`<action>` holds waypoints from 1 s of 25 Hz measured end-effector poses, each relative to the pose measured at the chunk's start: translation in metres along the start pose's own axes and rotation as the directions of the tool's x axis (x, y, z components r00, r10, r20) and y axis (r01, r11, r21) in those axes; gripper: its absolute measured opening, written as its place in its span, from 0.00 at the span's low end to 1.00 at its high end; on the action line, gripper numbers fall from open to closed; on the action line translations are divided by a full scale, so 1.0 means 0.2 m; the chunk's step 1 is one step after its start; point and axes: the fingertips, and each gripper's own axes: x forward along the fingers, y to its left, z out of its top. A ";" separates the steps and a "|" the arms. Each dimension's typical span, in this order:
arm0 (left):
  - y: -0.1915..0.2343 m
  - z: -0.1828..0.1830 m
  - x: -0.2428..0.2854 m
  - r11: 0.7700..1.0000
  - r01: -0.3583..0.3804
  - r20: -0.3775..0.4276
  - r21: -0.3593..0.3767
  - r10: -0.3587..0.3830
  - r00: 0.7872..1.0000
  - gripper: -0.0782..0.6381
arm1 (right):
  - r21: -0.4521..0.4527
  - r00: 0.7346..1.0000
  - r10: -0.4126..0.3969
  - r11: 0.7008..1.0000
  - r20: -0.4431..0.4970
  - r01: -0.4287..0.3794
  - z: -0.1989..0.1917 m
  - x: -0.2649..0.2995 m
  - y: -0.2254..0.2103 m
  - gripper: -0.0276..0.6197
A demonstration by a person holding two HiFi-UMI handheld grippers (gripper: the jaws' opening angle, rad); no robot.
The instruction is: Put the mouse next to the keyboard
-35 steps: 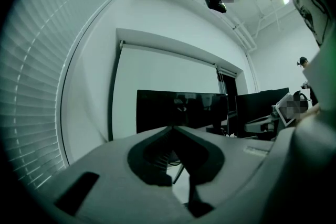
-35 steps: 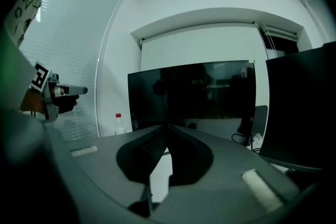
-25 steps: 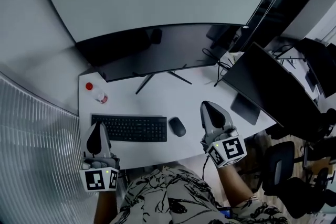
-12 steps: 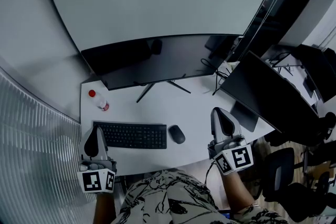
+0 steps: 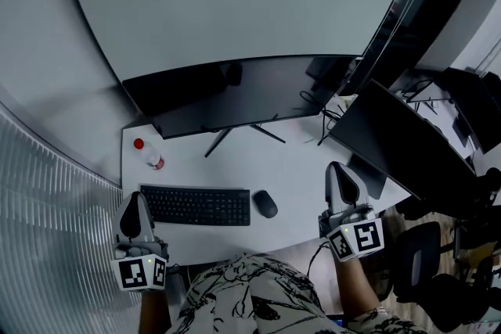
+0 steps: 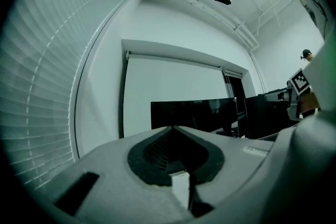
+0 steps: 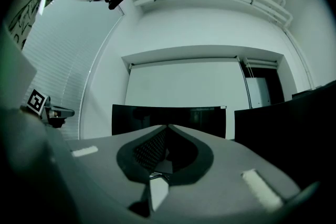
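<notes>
A black mouse (image 5: 265, 204) lies on the white desk (image 5: 297, 160), just right of the black keyboard (image 5: 198, 206) and a small gap from it. My left gripper (image 5: 138, 215) hangs off the desk's front left corner, jaws together with nothing between them. To the right of the mouse, my right gripper (image 5: 340, 182) is over the desk's front right edge, shut and empty. In both gripper views the jaws point up at the wall and a dark monitor (image 7: 168, 114); the left gripper (image 6: 172, 128) and right gripper (image 7: 168, 126) tips meet.
A wide dark monitor (image 5: 243, 86) stands at the back of the desk, a second screen (image 5: 395, 133) angles at the right. A bottle with a red cap (image 5: 147, 152) stands at the left. A black office chair (image 5: 427, 254) is at the lower right; slatted blinds (image 5: 47, 215) run on the left.
Both grippers have drawn back toward the person: the right one moved right and away from the mouse, the left one dropped lower at the desk's corner. The mouse and keyboard have stayed put.
</notes>
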 end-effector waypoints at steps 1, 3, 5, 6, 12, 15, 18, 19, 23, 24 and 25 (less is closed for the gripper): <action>0.01 0.00 0.00 1.000 -0.004 -0.002 -0.001 0.004 1.000 0.11 | 0.002 1.000 0.000 1.000 0.000 0.000 0.00 0.00 0.00 0.05; 0.02 -0.01 0.00 1.000 -0.010 -0.008 -0.005 0.010 1.000 0.11 | 0.006 1.000 -0.003 1.000 -0.003 0.003 -0.01 0.00 -0.01 0.05; 0.03 -0.01 0.00 1.000 -0.011 -0.010 -0.005 0.011 1.000 0.11 | 0.009 1.000 -0.008 1.000 -0.008 0.008 -0.02 0.00 -0.01 0.05; 0.03 -0.01 0.00 1.000 -0.011 -0.010 -0.003 0.011 1.000 0.11 | 0.009 1.000 -0.010 1.000 -0.009 0.010 -0.02 0.00 -0.01 0.05; 0.05 -0.05 0.02 1.000 -0.019 -0.018 -0.005 0.019 1.000 0.11 | 0.012 1.000 -0.011 1.000 -0.010 0.011 -0.05 0.01 -0.01 0.05; 0.02 -0.05 0.04 1.000 -0.007 -0.012 -0.010 0.006 1.000 0.11 | 0.016 1.000 -0.009 1.000 -0.008 0.009 -0.06 0.02 -0.01 0.05; 0.00 -0.05 0.06 1.000 0.009 -0.006 -0.013 -0.009 1.000 0.11 | 0.015 1.000 -0.004 1.000 -0.005 0.004 -0.06 0.04 0.00 0.05; -0.01 -0.05 0.07 1.000 0.012 -0.004 -0.013 -0.012 1.000 0.11 | 0.013 1.000 -0.002 1.000 -0.004 0.002 -0.06 0.04 0.00 0.05; -0.01 -0.04 0.09 1.000 0.017 0.002 -0.015 -0.017 1.000 0.11 | 0.009 1.000 -0.002 1.000 -0.001 0.002 -0.05 0.05 0.00 0.05; -0.01 -0.04 0.09 1.000 0.017 0.003 -0.017 -0.017 1.000 0.11 | 0.008 1.000 -0.001 1.000 -0.001 0.001 -0.05 0.06 0.01 0.05; -0.01 -0.04 0.09 1.000 0.016 0.003 -0.017 -0.016 1.000 0.11 | 0.007 1.000 0.001 1.000 -0.001 -0.001 -0.05 0.06 0.01 0.05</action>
